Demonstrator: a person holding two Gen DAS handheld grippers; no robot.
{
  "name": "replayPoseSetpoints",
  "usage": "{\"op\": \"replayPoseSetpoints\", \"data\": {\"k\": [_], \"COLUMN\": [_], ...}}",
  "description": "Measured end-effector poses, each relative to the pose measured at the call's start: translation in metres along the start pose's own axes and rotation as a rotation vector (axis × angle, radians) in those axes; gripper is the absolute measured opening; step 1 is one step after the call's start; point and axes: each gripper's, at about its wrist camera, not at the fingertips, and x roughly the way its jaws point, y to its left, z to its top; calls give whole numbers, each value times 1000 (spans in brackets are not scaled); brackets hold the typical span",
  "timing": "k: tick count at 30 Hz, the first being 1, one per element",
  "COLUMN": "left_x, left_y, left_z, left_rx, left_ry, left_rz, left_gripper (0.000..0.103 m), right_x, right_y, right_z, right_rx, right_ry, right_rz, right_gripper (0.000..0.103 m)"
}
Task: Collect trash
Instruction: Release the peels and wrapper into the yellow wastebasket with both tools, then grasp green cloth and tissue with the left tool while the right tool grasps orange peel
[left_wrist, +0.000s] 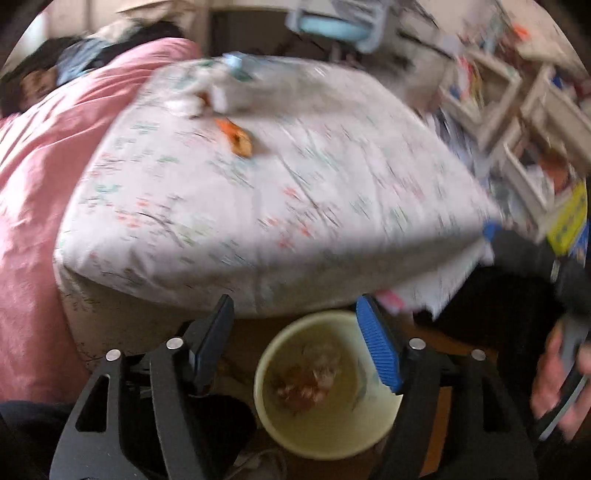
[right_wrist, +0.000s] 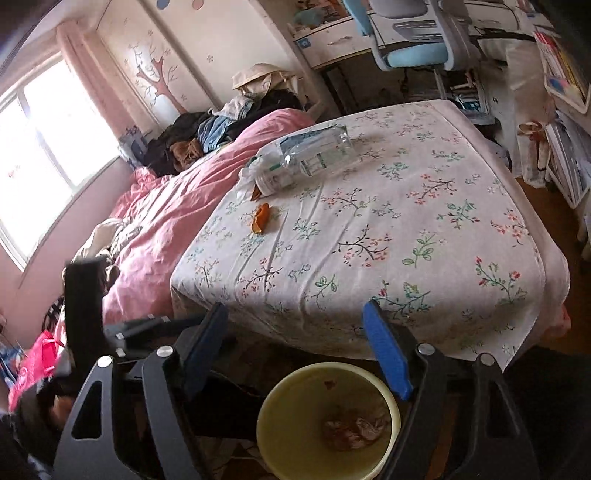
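Observation:
A yellow bin (right_wrist: 271, 406) stands on the floor at the foot of the bed, with crumpled scraps (right_wrist: 354, 428) at its bottom. My right gripper (right_wrist: 295, 310) hangs open just above it, nothing between its fingers. On the flowered sheet (right_wrist: 424, 240) lie an orange peel (right_wrist: 260, 218), a clear plastic bottle (right_wrist: 314, 155) on its side and a white crumpled wrapper (right_wrist: 247, 173). The blurred left wrist view shows my left gripper (left_wrist: 293, 306) open and empty over the same bin (left_wrist: 266, 406). The peel (left_wrist: 238, 138) and the bottle (left_wrist: 258, 81) lie further up the bed.
A pink duvet (right_wrist: 177, 206) covers the left half of the bed, with a pile of clothes (right_wrist: 207, 133) behind it. A blue desk chair (right_wrist: 413, 48) and a desk stand beyond. Shelves (left_wrist: 517, 110) line the right. A red bag (right_wrist: 35, 362) sits at the lower left.

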Motion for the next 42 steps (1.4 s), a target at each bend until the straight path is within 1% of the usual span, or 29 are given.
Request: {"op": "replayPoseSetpoints", "data": {"k": [1, 3, 7, 11, 19, 37, 42], "left_x": [-3, -7, -13, -12, -15, -22, -28], "left_y": [8, 19, 34, 38, 47, 59, 65], "left_z": [2, 6, 10, 13, 14, 14, 15], "left_rx": [-40, -88, -148, -173, -216, -279, -311], "left_ry": [-21, -43, -81, -100, -123, -164, -185], "left_rz": [10, 24, 44, 61, 73, 85, 81], "left_gripper": [69, 70, 71, 72, 72, 73, 73], "right_x": [-8, -11, -13, -11, -9, -8, -8], "right_y": [-3, -2, 0, 3, 6, 10, 10], "right_z": [-5, -9, -11, -12, -12, -14, -14], "right_rx": [-3, -2, -10, -31, -43, -51, -53], "right_ry": [1, -1, -4, 5, 8, 14, 13], "right_rz": [-3, -7, -15, -23, -26, -28, -29], "right_gripper": [74, 75, 75, 75, 75, 75, 75]}}
